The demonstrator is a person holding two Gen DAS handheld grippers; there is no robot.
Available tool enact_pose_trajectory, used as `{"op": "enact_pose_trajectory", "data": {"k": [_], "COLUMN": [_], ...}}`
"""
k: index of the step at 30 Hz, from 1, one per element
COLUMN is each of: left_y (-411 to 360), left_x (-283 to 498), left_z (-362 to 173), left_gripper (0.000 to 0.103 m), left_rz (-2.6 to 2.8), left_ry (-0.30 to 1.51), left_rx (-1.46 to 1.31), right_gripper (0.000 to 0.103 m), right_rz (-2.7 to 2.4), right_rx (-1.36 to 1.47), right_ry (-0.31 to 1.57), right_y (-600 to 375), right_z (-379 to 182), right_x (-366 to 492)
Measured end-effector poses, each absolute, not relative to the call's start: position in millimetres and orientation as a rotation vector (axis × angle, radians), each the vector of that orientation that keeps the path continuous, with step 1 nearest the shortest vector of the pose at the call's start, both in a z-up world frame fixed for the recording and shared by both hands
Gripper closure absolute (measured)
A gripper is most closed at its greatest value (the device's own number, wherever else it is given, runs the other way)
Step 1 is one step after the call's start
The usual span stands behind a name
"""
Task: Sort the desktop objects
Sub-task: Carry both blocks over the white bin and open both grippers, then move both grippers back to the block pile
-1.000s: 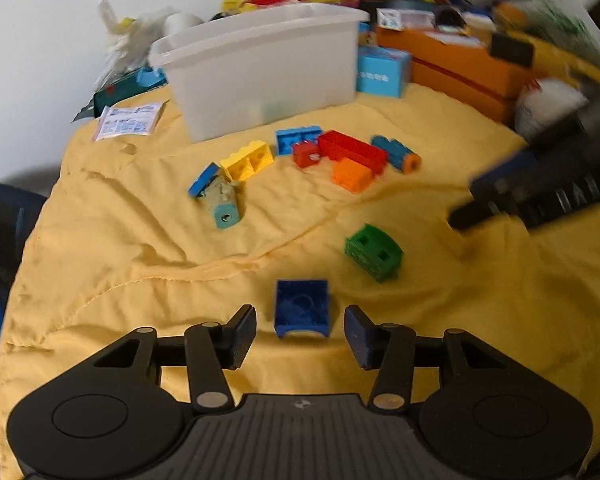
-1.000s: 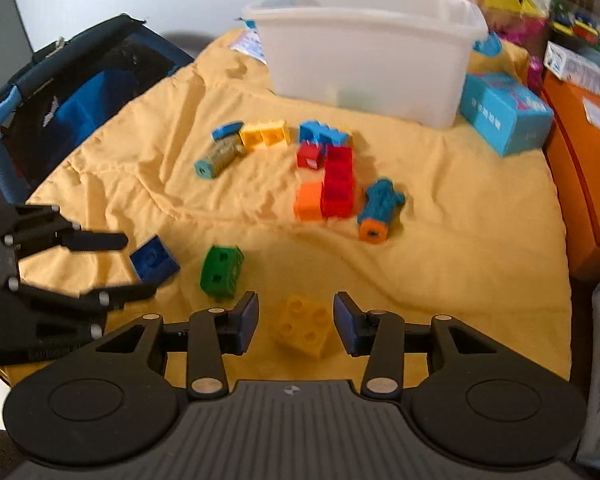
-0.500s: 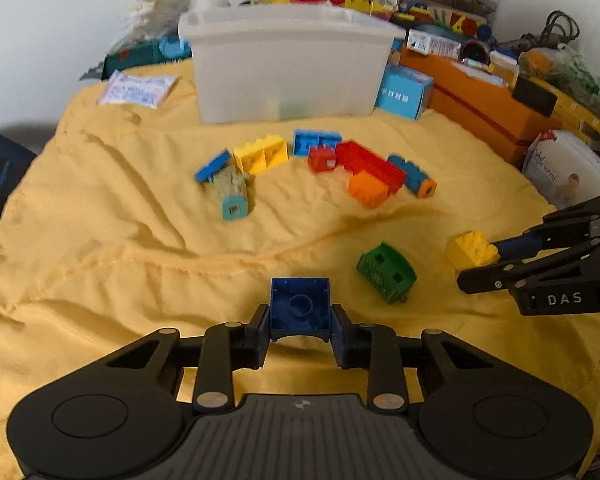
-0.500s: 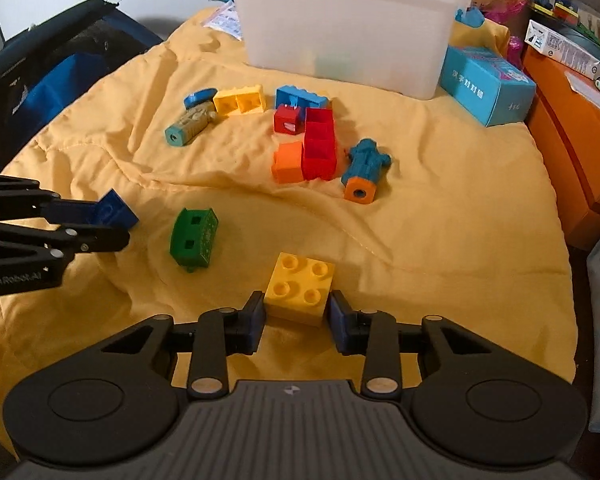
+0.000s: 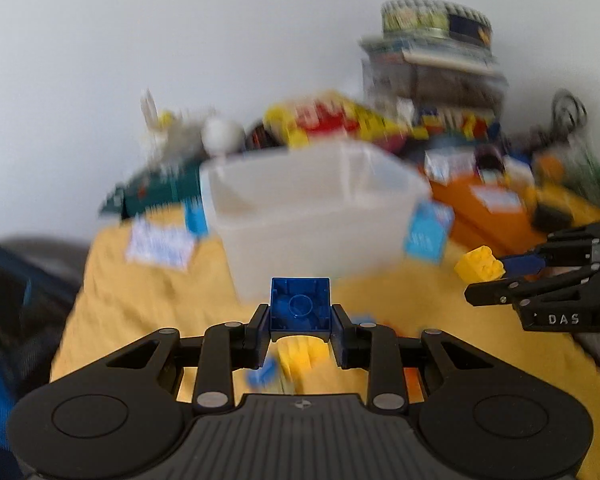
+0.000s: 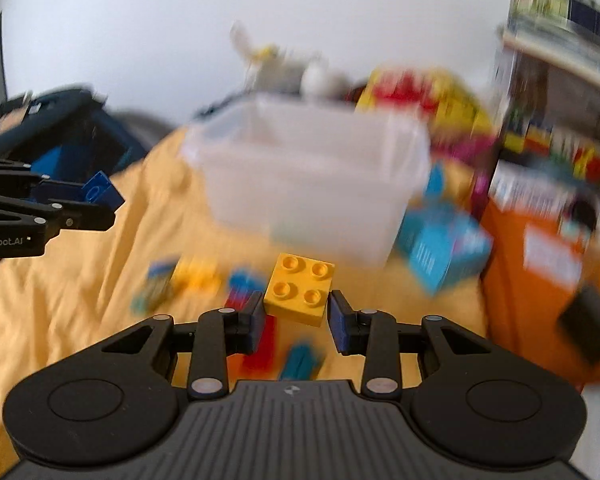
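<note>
Left gripper (image 5: 300, 326) is clamping the blue brick (image 5: 300, 304), right gripper (image 6: 296, 314) the yellow brick (image 6: 300, 288); both are hanging above the yellow cloth (image 6: 80, 280), white bin (image 6: 312, 184) lying straight ahead, left seemingly nearer.

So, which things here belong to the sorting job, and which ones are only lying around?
Part of the job:
- blue brick, held in the left hand-held gripper
- yellow brick, held in the right hand-held gripper
- white bin
- loose bricks on the yellow cloth

Just lying about:
- blue box
- orange box
- paper packet
</note>
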State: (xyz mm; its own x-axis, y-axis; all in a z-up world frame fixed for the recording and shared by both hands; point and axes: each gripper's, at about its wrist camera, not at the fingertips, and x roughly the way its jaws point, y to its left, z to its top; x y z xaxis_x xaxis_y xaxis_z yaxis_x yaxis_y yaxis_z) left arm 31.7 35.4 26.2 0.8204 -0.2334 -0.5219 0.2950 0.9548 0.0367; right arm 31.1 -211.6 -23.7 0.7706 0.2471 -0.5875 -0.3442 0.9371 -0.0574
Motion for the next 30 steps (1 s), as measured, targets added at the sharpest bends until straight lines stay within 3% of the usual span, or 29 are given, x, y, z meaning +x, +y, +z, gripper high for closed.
{"op": "enact_pose_trajectory", "data": {"k": [10,12,13,15,22,25,30], "left_y": [8.1,3.9,3.9,9.4,22.3,24.5,22.5], "left_x": [134.7,154.3,161.0,166.0,96.2,69.2,39.4], "left_z": [53.6,47.9,44.5,40.0,21.0,-0.2,-40.9], "left_gripper": [0.069,0.064,0.056,0.055,0.055,0.055,0.055], "left_rz": [-0.269,-0.227,-0.206,-0.211,-0.271,-0.277,-0.296], "left_ry": [0.415,0.420,0.434,0.480,0.460,0.520,0.664], "left_rx": [0.152,0.142,0.126,0.067,0.156,0.177,0.149], "right_gripper": [0.065,0.063,0.057,0.057,0.059,0.060,0.069], "right_rz": [0.279,0.265,0.254,0.220,0.326,0.370,0.402], "right_rx": [-0.124,-0.124,-0.134,-0.137,-0.088,-0.075,-0.128], "right_ry": [0.475,0.461,0.472,0.513,0.557,0.620,0.706], "right_y": [-197.1,-191.3,-189.3,-189.2,-212.3,-216.7,-203.2], "right_z": [6.5,4.4,1.0,-8.2,-22.9,-34.9,-59.5], "right_x": [128.3,142.7,149.6,154.8,102.8,82.5,57.3]}}
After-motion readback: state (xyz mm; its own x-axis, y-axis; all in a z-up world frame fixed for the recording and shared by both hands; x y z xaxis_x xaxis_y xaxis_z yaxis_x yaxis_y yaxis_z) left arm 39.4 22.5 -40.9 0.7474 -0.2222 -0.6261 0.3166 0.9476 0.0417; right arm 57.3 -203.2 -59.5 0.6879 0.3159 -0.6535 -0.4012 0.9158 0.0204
